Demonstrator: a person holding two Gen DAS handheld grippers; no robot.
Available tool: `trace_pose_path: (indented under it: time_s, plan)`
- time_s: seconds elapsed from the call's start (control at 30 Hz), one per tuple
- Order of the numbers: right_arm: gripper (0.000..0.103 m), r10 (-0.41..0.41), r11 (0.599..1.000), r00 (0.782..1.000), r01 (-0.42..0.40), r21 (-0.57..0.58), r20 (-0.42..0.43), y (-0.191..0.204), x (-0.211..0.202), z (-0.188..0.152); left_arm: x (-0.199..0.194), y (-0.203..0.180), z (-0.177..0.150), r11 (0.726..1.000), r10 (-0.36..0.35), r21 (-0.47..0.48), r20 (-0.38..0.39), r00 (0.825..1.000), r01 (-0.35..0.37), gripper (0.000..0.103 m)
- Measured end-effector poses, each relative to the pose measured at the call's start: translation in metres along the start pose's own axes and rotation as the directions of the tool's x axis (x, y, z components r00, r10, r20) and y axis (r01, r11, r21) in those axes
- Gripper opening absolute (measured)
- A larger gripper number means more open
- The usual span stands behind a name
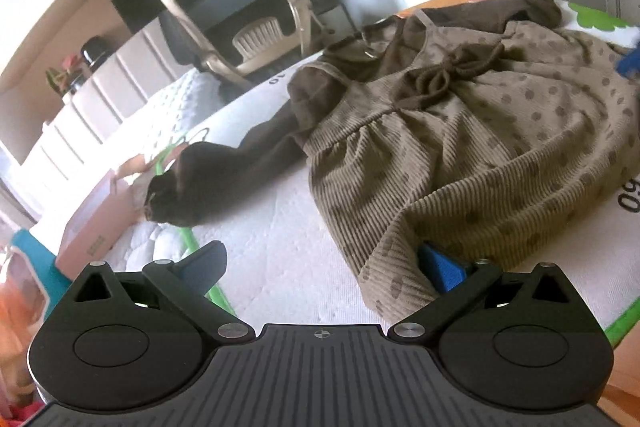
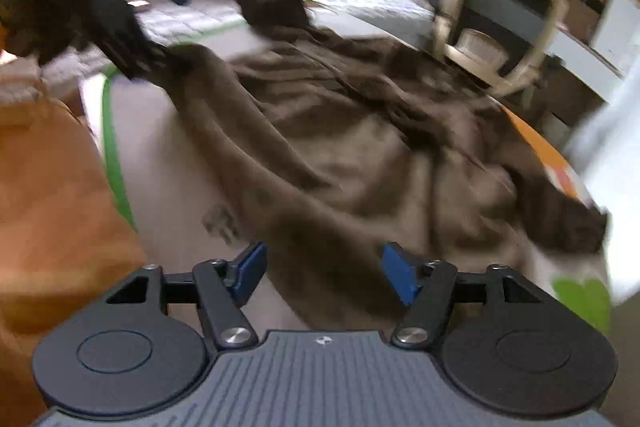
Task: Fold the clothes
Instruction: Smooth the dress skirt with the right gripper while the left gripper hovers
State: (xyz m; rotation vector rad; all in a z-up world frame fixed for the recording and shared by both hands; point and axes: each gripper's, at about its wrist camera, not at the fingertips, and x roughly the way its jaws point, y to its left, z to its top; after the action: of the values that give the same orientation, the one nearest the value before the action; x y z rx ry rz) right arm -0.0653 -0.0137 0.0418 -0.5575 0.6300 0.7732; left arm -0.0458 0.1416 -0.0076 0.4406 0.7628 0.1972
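A tan corduroy dress (image 1: 472,147) with brown dots, a bow and dark brown sleeves lies spread on a white mat (image 1: 280,239). One dark sleeve (image 1: 208,187) stretches to the left. My left gripper (image 1: 320,267) is open at the dress's near hem; its right finger (image 1: 442,269) is tucked under the hem, its left finger (image 1: 204,267) lies on the mat. In the blurred right wrist view the dress (image 2: 340,147) fills the middle. My right gripper (image 2: 322,273) is open with the hem between its fingers. The left gripper (image 2: 128,39) shows at the upper left.
An office chair (image 1: 244,23) and a desk stand beyond the mat. A white radiator (image 1: 92,107) runs along the left wall. A pink box (image 1: 96,223) sits at the mat's left edge. An orange surface (image 2: 48,207) lies left of the right gripper.
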Motion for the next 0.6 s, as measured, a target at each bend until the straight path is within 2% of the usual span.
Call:
trace_pose_path:
  time_s: [0.07, 0.13, 0.23, 0.3, 0.4, 0.5, 0.6]
  plan:
    - [0.070, -0.079, 0.995, 0.997, 0.080, 0.055, -0.023, -0.013, -0.007, -0.019, -0.002, -0.003, -0.005, 0.999, -0.032, 0.012, 0.000, 0.999, 0.032, 0.103]
    - [0.073, -0.161, 0.980, 0.986, 0.166, 0.107, -0.051, -0.028, -0.016, -0.036, -0.005, -0.004, -0.013, 0.993, -0.114, 0.008, -0.003, 0.993, 0.114, 0.103]
    - [0.078, -0.246, 0.956, 0.965, 0.257, 0.141, -0.092, -0.044, -0.030, -0.058, -0.008, -0.011, -0.029, 0.966, -0.260, -0.010, -0.025, 0.965, 0.260, 0.103]
    - [0.079, -0.281, 0.945, 0.954, 0.294, 0.142, -0.107, -0.050, -0.034, -0.069, -0.008, -0.018, -0.038, 0.959, -0.282, 0.010, -0.044, 0.958, 0.283, 0.103]
    - [0.079, -0.321, 0.935, 0.943, 0.331, 0.132, -0.090, -0.052, -0.032, -0.072, -0.004, -0.015, -0.040, 0.964, -0.265, -0.027, -0.052, 0.963, 0.264, 0.103]
    - [0.079, -0.342, 0.928, 0.939, 0.345, 0.140, -0.048, -0.054, -0.033, -0.065, 0.000, -0.004, -0.038, 0.988, -0.146, -0.059, -0.063, 0.987, 0.143, 0.103]
    - [0.078, -0.396, 0.903, 0.918, 0.392, 0.179, -0.014, -0.068, -0.047, -0.058, -0.006, 0.016, -0.034, 0.995, -0.049, -0.093, -0.051, 0.998, 0.044, 0.103]
